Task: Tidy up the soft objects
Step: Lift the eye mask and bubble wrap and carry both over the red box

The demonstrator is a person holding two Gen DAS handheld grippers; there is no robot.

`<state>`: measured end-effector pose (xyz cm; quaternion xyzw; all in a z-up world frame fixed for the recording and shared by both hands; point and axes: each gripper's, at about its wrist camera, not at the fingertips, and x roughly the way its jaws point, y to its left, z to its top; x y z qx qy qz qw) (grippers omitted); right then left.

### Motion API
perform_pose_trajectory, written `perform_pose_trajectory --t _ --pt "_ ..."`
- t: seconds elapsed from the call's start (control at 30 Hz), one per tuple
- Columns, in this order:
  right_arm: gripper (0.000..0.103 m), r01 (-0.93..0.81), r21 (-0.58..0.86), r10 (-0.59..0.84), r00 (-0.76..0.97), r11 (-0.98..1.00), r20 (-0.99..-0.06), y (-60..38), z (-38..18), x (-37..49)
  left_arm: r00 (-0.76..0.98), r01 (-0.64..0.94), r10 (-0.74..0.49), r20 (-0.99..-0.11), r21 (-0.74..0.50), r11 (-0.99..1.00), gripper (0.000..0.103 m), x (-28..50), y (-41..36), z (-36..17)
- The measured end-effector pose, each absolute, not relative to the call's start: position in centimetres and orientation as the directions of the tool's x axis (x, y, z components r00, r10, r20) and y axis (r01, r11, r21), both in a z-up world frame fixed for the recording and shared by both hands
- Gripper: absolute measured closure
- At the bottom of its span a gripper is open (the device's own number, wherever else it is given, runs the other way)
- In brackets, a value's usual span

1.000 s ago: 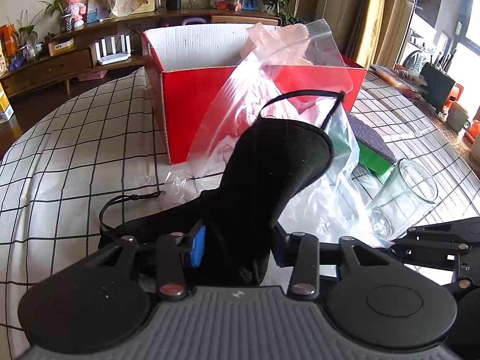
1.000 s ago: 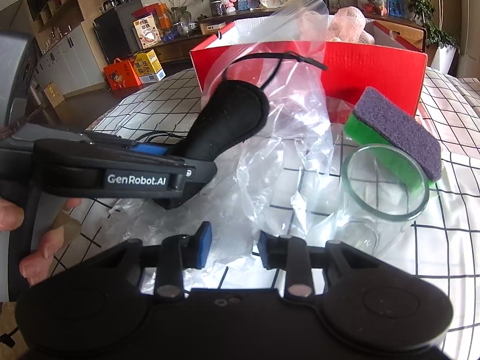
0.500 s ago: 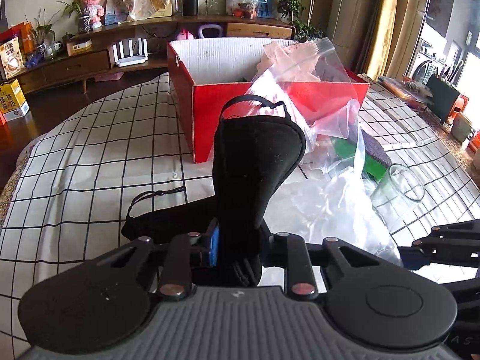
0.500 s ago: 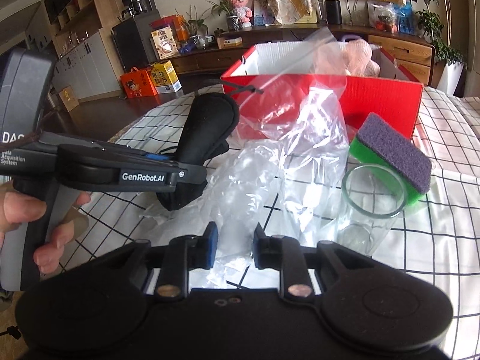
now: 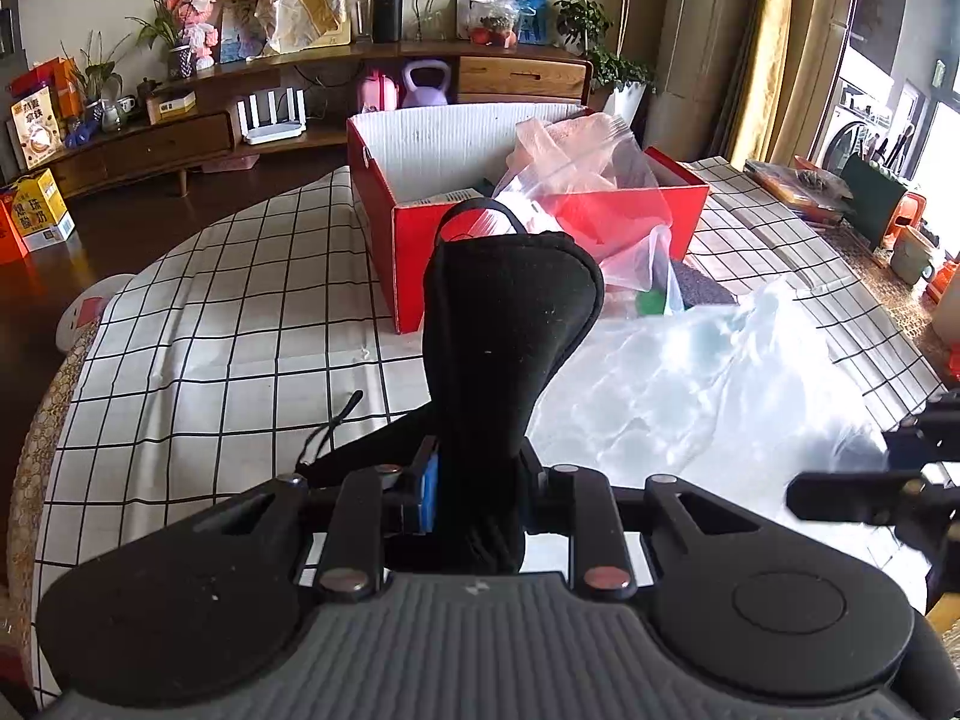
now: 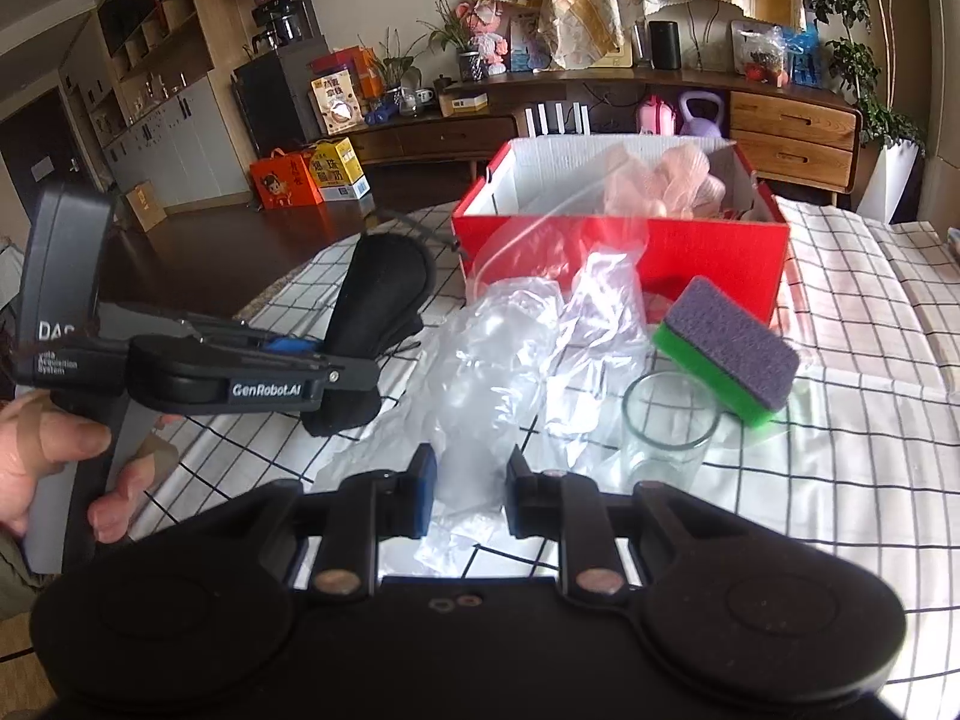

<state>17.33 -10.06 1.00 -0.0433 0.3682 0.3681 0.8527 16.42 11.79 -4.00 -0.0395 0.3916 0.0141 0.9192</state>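
Eye mask (image 5: 504, 348), black and padded, stands pinched in the left gripper (image 5: 477, 498), its long axis rising away from the fingers toward the red box (image 5: 534, 222) at the table's far edge. Right gripper (image 6: 468, 498) pinches the crumpled clear zip bag (image 6: 516, 354) just beside it, so mask and bag are close; the bag's mouth is not clearly visible

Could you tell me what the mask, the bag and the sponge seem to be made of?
Mask: soft matte black fabric, probably padded; it bends and carries lint specks.
Bag: thin clear plastic film, glossy and crinkled.
Sponge: green foam under a coarse purple scouring layer, apparently.
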Motion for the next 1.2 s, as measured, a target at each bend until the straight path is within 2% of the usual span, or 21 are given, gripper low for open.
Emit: perform_pose_trajectory --t 0.4,0.57,0.97,1.2 --pt "0.082 -0.676 0.105 0.589 0.543 0.730 -0.598 -12.5 6.7 18.1 0.713 -0.058 -0.017 -0.701 -0.083 0.995 0.079 15.5 11.6 0.1" --pt "0.082 -0.671 0.070 0.580 0.579 0.738 -0.573 -13.2 8.9 19.3 0.728 -0.050 -0.002 -0.686 -0.056 0.997 0.079 16.0 11.4 1.9" --pt "0.082 -0.615 0.015 0.533 0.670 0.788 -0.517 -14.3 13.8 24.8 0.755 0.008 -0.014 -0.656 -0.012 1.000 0.079 20.1 10.5 6.5" --pt "0.082 -0.580 -0.010 0.494 0.702 0.814 -0.513 -13.7 14.1 29.6 0.769 0.016 -0.025 -0.638 -0.020 1.000 0.079 23.9 10.6 8.5"
